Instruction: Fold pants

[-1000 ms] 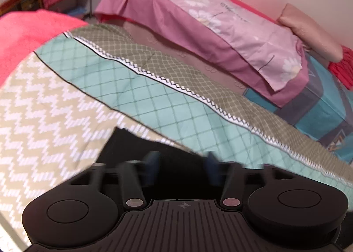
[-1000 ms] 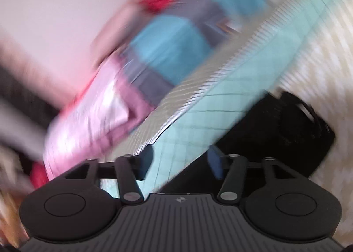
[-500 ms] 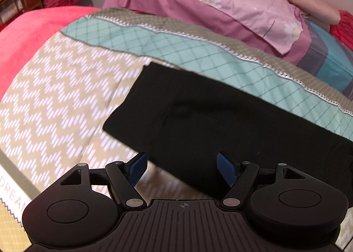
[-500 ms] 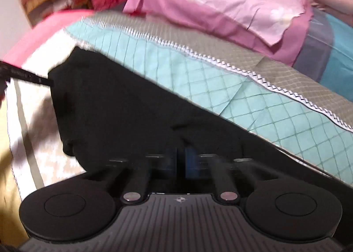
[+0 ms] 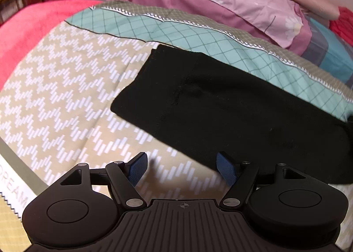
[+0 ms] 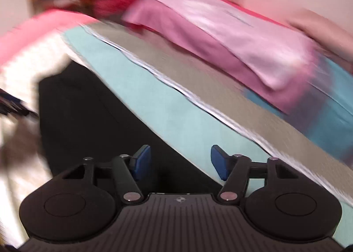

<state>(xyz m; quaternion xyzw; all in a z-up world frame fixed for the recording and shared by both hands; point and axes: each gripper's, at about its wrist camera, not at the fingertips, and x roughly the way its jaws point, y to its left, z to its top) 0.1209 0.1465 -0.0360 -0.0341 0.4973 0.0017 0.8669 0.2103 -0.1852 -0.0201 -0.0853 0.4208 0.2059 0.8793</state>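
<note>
Black pants (image 5: 231, 106) lie folded into a long band across the patterned bedspread (image 5: 66, 88), running from the middle toward the right edge of the left wrist view. My left gripper (image 5: 181, 170) hovers open just in front of their near edge, nothing between its blue pads. In the blurred right wrist view the pants (image 6: 88, 115) fill the lower left. My right gripper (image 6: 179, 163) is above their far edge, its jaws opening, pads clear of the cloth.
A teal and grey quilt band (image 5: 198, 35) borders the pants at the back. Behind it lie a pink pillow (image 5: 220, 0) and a blue cover (image 5: 331, 53). A red blanket (image 5: 26, 31) lies at the left.
The left gripper drew back from the pants, showing their whole near edge. The right gripper was shut over the pants half a second ago; now its jaws stand apart and the view has swung.
</note>
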